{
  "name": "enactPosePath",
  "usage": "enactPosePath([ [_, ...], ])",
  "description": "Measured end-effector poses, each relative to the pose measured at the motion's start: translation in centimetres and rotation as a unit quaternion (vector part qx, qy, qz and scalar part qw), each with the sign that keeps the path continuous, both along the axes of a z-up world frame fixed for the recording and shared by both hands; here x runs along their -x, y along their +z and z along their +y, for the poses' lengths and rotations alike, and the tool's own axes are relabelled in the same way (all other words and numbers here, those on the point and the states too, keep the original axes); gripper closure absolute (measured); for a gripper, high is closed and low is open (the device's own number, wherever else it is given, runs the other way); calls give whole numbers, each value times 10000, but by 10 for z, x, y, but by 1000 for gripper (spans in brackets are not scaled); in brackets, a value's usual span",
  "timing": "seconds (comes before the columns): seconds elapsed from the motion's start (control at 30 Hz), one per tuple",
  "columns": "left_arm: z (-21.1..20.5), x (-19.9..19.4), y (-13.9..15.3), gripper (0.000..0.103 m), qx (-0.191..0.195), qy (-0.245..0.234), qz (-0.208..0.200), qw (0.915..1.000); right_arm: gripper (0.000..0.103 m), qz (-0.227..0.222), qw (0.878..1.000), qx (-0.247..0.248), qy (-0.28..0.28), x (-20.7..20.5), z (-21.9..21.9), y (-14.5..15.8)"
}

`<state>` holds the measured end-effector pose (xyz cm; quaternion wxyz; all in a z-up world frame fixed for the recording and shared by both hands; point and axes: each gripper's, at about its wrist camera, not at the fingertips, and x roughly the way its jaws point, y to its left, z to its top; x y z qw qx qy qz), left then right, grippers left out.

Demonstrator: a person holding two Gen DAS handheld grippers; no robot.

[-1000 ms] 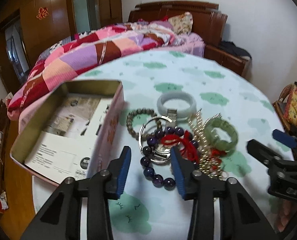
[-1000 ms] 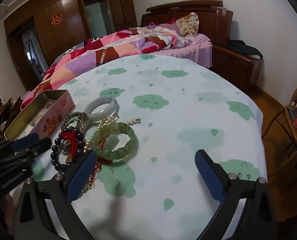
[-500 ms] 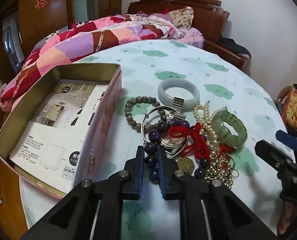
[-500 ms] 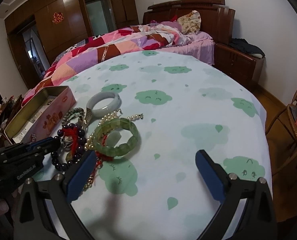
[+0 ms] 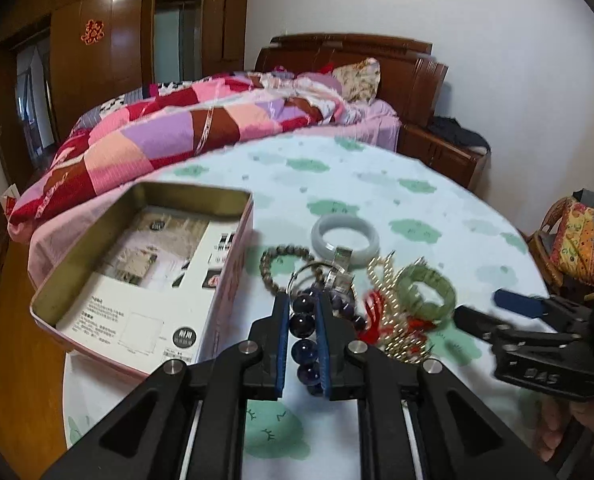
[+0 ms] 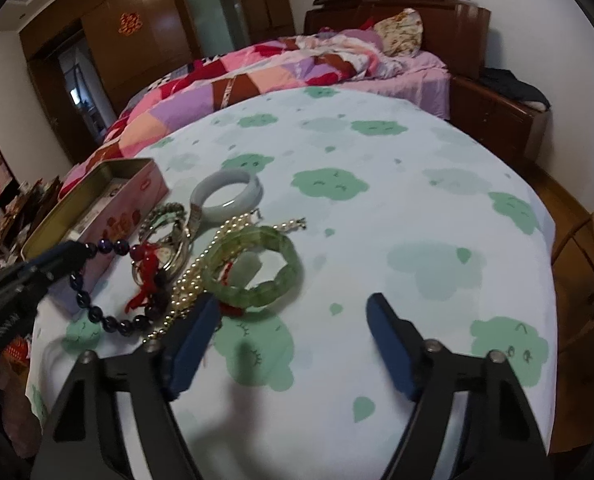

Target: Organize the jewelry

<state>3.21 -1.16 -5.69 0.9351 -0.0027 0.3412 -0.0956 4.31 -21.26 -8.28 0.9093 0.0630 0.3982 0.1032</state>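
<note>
- Left wrist view: the left claw [image 5: 302, 332] is clamped on the dark purple round-bead bracelet [image 5: 304, 334], just right of the open pink rectangular tin box [image 5: 233, 268].
- The bracelet's far loop lies on the cloud-print surface [image 6: 377, 208] beside the tin.
- Right wrist view: the right claw [image 6: 293, 344] is spread apart, empty, near the green jade segmented bracelet [image 6: 257, 266].

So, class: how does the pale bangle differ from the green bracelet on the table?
The pale bangle is one smooth whitish ring; the green bracelet is made of separate green segments. The bangle lies nearer the tin, the bracelet nearer the right hand-held gripper. Both lie flat, ungripped.
</note>
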Motion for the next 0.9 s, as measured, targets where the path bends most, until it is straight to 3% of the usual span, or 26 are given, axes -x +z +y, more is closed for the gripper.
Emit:
enactPosePath([
  [0.1,-4,5,9,103,6,-106,-178,9998,40,42,9999,26,115,-6,3,1],
  [0.3,-11,13,23,103,10,-334,-379,9987,43,170,9997,-107,135,-20,6,-4],
  [0.5,-8,3,3,103,-29,-303,31,9995,43,164,9996,-185,109,-21,4,-5],
  [0.6,-5,5,-9,102,92,-367,220,9990,34,179,9995,-227,84,-20,2,-7],
  [0.8,-3,-1,-29,94,73,-235,695,9973,31,153,9994,-315,83,-14,1,-8],
  [0.9,-3,0,-29,90,-2,-156,707,9974,31,7,9996,-272,119,-8,4,-2],
])
